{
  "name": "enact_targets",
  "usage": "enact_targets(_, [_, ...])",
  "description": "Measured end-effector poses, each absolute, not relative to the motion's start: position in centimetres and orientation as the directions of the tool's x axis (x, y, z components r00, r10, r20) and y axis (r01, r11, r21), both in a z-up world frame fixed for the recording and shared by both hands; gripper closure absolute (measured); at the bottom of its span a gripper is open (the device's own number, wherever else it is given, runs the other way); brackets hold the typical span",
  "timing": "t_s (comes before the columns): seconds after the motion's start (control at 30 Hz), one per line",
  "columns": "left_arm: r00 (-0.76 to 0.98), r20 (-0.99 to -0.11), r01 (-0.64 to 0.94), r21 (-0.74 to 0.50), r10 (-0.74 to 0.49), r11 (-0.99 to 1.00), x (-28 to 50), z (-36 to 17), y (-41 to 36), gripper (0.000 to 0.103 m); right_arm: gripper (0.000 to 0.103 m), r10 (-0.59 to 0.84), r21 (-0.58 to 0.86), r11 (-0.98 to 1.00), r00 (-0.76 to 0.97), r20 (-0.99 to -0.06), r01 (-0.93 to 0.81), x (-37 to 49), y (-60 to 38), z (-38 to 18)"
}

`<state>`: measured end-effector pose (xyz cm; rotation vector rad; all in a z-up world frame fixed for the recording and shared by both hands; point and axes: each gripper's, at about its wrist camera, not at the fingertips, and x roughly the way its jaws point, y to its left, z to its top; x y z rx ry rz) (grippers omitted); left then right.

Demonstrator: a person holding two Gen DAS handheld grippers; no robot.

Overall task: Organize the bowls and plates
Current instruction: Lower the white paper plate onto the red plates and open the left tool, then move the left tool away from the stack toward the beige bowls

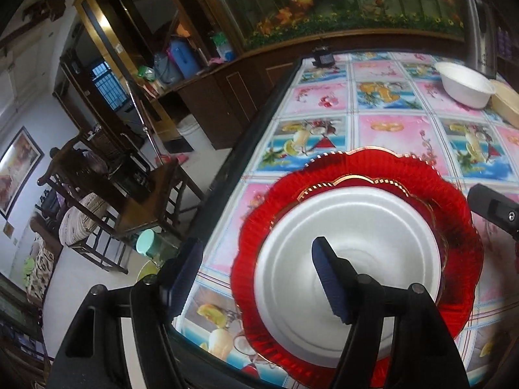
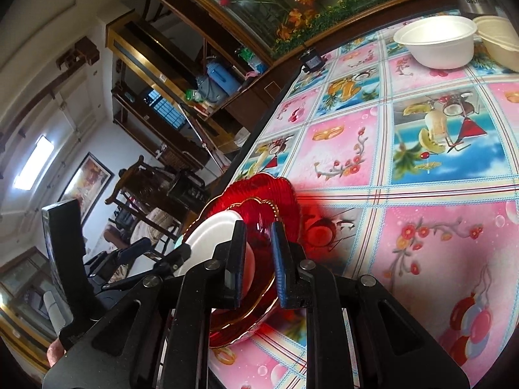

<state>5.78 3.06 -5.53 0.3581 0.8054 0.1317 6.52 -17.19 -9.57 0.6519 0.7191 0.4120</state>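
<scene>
- My left tool stood spread wide with nothing between its pads; one finger hung over the white plate, the other out past the worktop's left edge.
- That white plate lay inside the red plate, and the pair sat at the near left corner of the worktop.
- My right tool was pinching the red plate's scalloped rim, jaws nearly together on the thin edge.
- From the right wrist the red plate looked tipped up on my side, the white plate in it.
- Far across the worktop, near the back edge, a white bowl stood upright, touching a cream bowl.
</scene>
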Motion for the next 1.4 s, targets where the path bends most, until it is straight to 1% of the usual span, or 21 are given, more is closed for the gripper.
enact_targets(0.23, [0.715, -0.659, 0.003, 0.339, 0.235, 0.941, 5.5, -4.4, 3.3, 0.033, 0.086, 0.556, 0.687, 0.719, 0.682, -0.474, -0.109, 6.6, -17.7, -9.8])
enact_targets(0.3, [0.718, -0.656, 0.004, 0.337, 0.232, 0.942, 5.4, -4.3, 3.2, 0.032, 0.074, 0.552, 0.686, 0.72, 0.684, -0.476, -0.104, 6.6, -17.7, -9.8])
enact_targets(0.37, [0.721, -0.654, 0.004, 0.332, 0.227, 0.943, 5.3, -4.2, 3.2, 0.031, 0.068, 0.55, 0.69, 0.717, 0.687, -0.474, -0.098, 6.6, -17.9, -9.8])
enact_targets(0.5, [0.722, -0.66, 0.013, 0.315, 0.209, 0.949, 5.3, -4.0, 3.0, 0.029, 0.068, 0.545, 0.692, 0.716, 0.693, -0.472, -0.092, 6.4, -18.3, -9.8])
enact_targets(0.63, [0.722, -0.669, 0.024, 0.279, 0.177, 0.96, 5.1, -3.8, 2.9, 0.024, 0.067, 0.54, 0.701, 0.709, 0.696, -0.474, -0.073, 6.3, -18.8, -9.9])
enact_targets(0.7, [0.725, -0.671, 0.027, 0.254, 0.156, 0.967, 4.9, -3.7, 2.8, 0.024, 0.058, 0.536, 0.707, 0.705, 0.696, -0.478, -0.057, 6.2, -19.2, -10.0])
enact_targets(0.73, [0.725, -0.674, 0.032, 0.242, 0.144, 0.97, 4.8, -3.6, 2.8, 0.024, 0.057, 0.535, 0.714, 0.698, 0.697, -0.477, -0.048, 6.2, -19.4, -10.1])
enact_targets(0.93, [0.723, -0.69, 0.112, 0.148, 0.022, 0.983, 4.0, -3.0, 1.2, 0.024, 0.057, 0.527, 0.728, 0.685, 0.71, -0.468, -0.029, 5.8, -20.6, -10.1])
enact_targets(1.03, [0.715, -0.699, 0.164, 0.131, -0.027, 0.978, 3.4, -3.0, -0.4, 0.023, 0.057, 0.51, 0.731, 0.682, 0.727, -0.46, -0.016, 5.5, -21.6, -9.8])
enact_targets(1.13, [0.702, -0.709, 0.231, 0.135, -0.069, 0.964, 2.5, -3.4, -2.7, 0.023, 0.057, 0.476, 0.738, 0.675, 0.762, -0.44, 0.003, 4.9, -23.3, -9.5])
enact_targets(1.17, [0.697, -0.712, 0.249, 0.136, -0.08, 0.959, 2.2, -3.6, -3.4, 0.023, 0.055, 0.464, 0.741, 0.671, 0.773, -0.433, 0.012, 4.6, -24.1, -9.5])
enact_targets(1.2, [0.686, -0.721, 0.285, 0.136, -0.102, 0.949, 1.8, -3.9, -4.5, 0.023, 0.051, 0.454, 0.746, 0.666, 0.782, -0.428, 0.021, 4.3, -25.0, -9.4])
enact_targets(1.27, [0.668, -0.733, 0.332, 0.142, -0.126, 0.933, 1.2, -4.2, -5.9, 0.023, 0.049, 0.434, 0.756, 0.653, 0.798, -0.419, 0.042, 3.9, -26.6, -9.4])
enact_targets(1.4, [0.627, -0.762, 0.416, 0.151, -0.163, 0.897, 0.1, -5.1, -8.8, 0.023, 0.049, 0.388, 0.781, 0.618, 0.829, -0.402, 0.089, 2.5, -30.2, -9.4])
